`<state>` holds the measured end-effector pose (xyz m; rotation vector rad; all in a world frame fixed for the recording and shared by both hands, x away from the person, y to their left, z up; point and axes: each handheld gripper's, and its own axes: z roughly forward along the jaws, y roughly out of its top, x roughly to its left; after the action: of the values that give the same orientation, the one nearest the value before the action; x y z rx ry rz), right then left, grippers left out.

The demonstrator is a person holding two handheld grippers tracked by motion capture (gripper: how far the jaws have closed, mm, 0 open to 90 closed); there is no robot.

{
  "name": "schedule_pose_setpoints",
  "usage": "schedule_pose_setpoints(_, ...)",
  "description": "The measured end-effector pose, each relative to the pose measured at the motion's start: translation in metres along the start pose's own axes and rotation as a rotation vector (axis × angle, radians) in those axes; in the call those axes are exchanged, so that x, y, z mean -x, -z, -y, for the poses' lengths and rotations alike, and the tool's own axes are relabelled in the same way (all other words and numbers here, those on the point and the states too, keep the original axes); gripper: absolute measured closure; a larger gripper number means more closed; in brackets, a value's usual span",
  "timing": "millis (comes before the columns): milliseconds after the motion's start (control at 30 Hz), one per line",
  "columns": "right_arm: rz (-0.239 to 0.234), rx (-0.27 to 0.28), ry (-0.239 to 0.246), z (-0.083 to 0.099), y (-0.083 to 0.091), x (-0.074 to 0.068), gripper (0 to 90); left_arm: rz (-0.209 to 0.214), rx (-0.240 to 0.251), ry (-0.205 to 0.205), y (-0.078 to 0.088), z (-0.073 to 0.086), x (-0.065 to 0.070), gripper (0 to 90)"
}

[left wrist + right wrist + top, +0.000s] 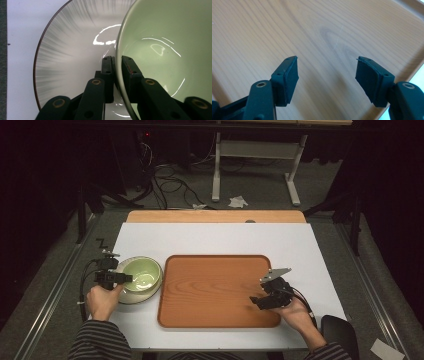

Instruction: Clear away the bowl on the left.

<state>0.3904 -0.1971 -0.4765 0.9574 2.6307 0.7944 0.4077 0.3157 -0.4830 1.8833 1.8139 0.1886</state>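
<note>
A pale green bowl (141, 273) sits on a grey-streaked plate (131, 297) with a dark rim at the left of the white table. My left gripper (125, 278) is shut on the bowl's near-left rim; in the left gripper view one jaw stands outside the green bowl (170, 42) and one inside, over the plate (65, 55). My left gripper (117, 62) pinches the thin wall. My right gripper (256, 301) hovers open over the right part of the wooden tray (210, 290). In the right gripper view my right gripper (327, 68) holds nothing above the tray (287, 32).
The tray lies in the middle of the white table top (210, 237), beside the plate. A metal table frame (255, 155) and cables (165, 180) stand on the floor beyond the far edge. A dark round seat (340, 332) is at the near right.
</note>
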Motion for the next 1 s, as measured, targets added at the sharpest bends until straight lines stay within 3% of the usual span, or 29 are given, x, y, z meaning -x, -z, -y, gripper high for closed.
schedule_pose_setpoints(200, 0.005, -0.004, 0.006, 0.0, 0.0, -0.001, 36.1, 0.04, 0.044, 0.023, 0.007, 0.0, -0.001, 83.5)
schedule_pose_setpoints(333, 0.0, -0.002, 0.001, 0.0, 0.0, 0.0, 36.1, 0.033, 0.042, 0.02, 0.008, 0.0, 0.0, 83.4)
schedule_pose_setpoints(533, 0.005, 0.001, 0.007, 0.0, 0.001, 0.0, 36.1, -0.013, 0.063, -0.034, 0.015, -0.002, 0.008, 82.8)
schedule_pose_setpoints(633, 0.005, 0.001, 0.008, 0.0, 0.001, 0.0, 36.1, 0.006, 0.07, -0.042, 0.016, -0.002, 0.011, 82.2)
schedule_pose_setpoints(767, 0.004, 0.003, 0.008, 0.0, 0.001, 0.0, 36.1, 0.002, 0.083, -0.053, 0.021, -0.003, 0.012, 82.4)
schedule_pose_setpoints(1000, 0.004, 0.004, 0.008, 0.0, 0.001, 0.0, 36.1, 0.035, 0.132, -0.035, 0.031, -0.002, 0.009, 82.3)
